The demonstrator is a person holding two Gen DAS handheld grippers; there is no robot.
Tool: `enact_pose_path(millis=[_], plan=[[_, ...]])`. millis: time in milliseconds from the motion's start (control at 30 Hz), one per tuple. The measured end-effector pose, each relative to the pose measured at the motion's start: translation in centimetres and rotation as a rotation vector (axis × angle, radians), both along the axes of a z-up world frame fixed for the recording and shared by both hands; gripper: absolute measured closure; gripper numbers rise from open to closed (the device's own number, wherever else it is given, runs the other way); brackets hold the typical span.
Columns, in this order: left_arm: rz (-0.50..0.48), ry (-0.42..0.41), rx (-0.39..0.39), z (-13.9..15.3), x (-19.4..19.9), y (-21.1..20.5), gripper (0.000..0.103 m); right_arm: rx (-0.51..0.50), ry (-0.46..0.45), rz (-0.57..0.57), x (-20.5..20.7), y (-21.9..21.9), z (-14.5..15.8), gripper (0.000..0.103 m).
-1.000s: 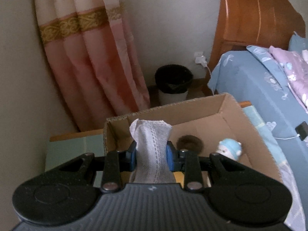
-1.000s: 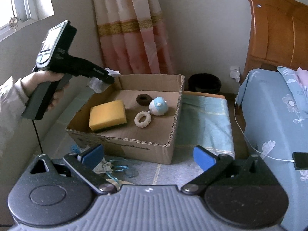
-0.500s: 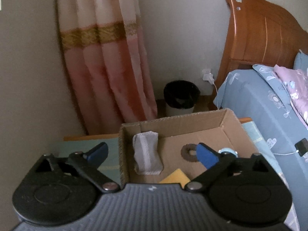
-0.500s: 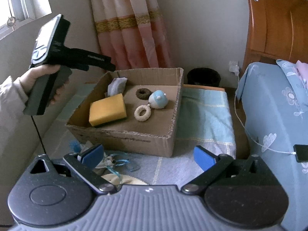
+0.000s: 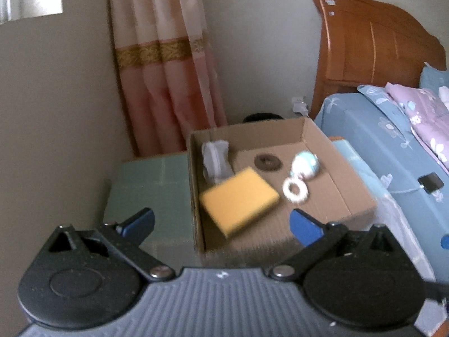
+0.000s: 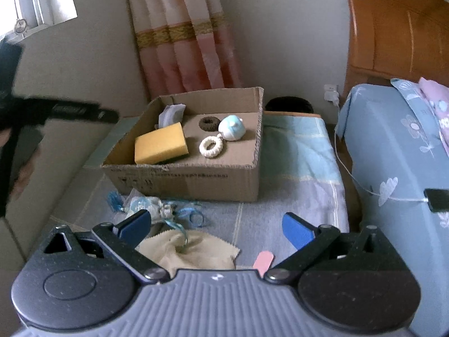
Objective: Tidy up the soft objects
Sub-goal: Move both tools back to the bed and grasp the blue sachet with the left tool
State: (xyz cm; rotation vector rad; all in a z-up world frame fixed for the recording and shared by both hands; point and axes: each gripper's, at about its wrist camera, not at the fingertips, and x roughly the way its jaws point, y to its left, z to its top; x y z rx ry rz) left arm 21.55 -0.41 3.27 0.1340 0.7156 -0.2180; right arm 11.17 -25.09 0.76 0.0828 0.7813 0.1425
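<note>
An open cardboard box [image 6: 182, 179] on the floor mat holds a yellow sponge [image 6: 160, 146], a brown ring [image 6: 209, 123], a white ring [image 6: 212, 147], a blue-and-white plush toy [image 6: 231, 127] and a white lace cloth [image 6: 171, 113] leaning in its far left corner. My left gripper [image 5: 221, 221] is open and empty, held back from the box's near edge [image 5: 196, 196], above the sponge [image 5: 238, 200] and the cloth [image 5: 214, 160]. My right gripper [image 6: 216, 224] is open and empty above a cream cloth [image 6: 190, 250] lying in front of the box.
Blue ribbons and clear plastic bits [image 6: 146, 205] and a pink strip [image 6: 263, 261] lie on the mat by the cream cloth. A bed [image 6: 393, 151] with a phone on a cable [image 6: 437, 199] stands to the right. A black bin [image 6: 289, 104] and a curtain [image 6: 182, 42] stand behind the box.
The left gripper let go of the white lace cloth, which now rests in the box's far left corner, and drew back from the box. The right gripper sank slightly, bringing the cream cloth into view.
</note>
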Motion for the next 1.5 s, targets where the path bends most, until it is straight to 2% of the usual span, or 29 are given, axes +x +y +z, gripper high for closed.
enact_pose_path(millis=[233, 367, 667, 900, 967, 1067, 1100, 1267, 1333, 1367, 1400, 1467, 1500], plan=[[-0.002, -0.019, -0.042, -2.2, -5.0, -0.4, 0.001, 0.037, -0.014, -0.053, -2.1, -0.8, -1.4, 0.001], [-0.018, -0.031, -0.015, -3.8, -6.3, -1.3, 0.001, 0.003, -0.037, -0.076, -3.1, -1.0, -2.3, 0.0], [-0.059, -0.007, -0.015, -7.4, -6.9, -3.9, 0.001, 0.004, -0.032, -0.056, -3.6, -1.1, -4.7, 0.0], [-0.178, -0.005, 0.027, -9.3, -5.9, -5.2, 0.002, 0.037, -0.002, -0.006, -2.9, -1.3, -6.5, 0.0], [-0.201, 0.004, 0.035, -9.7, -5.3, -5.5, 0.007, 0.035, 0.004, -0.003, -2.5, -1.4, -6.8, 0.0], [-0.23, 0.009, 0.037, -10.1, -4.4, -5.5, 0.022, 0.042, 0.008, -0.005, -1.8, -1.7, -7.0, 0.0], [-0.239, 0.012, 0.038, -10.2, -4.2, -5.5, 0.025, 0.049, 0.008, -0.004, -1.6, -1.8, -7.0, 0.0], [-0.247, 0.001, 0.068, -10.7, -3.3, -5.0, 0.026, 0.075, 0.014, 0.001, -1.0, -2.2, -7.2, 0.0], [-0.246, 0.017, 0.043, -10.9, -2.8, -4.4, 0.027, 0.083, 0.019, 0.007, -0.9, -2.2, -7.3, 0.0], [-0.244, 0.029, 0.026, -11.0, -2.5, -4.1, 0.032, 0.087, 0.021, 0.01, -0.8, -2.2, -7.3, 0.0], [-0.248, 0.044, 0.014, -11.0, -2.3, -3.9, 0.043, 0.091, 0.023, 0.012, -0.8, -2.2, -7.4, 0.0], [-0.245, 0.055, 0.008, -11.1, -2.2, -3.7, 0.051, 0.095, 0.026, 0.015, -0.7, -2.2, -7.4, 0.0], [-0.249, 0.046, 0.014, -11.1, -2.4, -3.7, 0.065, 0.094, 0.027, 0.016, -0.7, -2.1, -7.5, 0.0]])
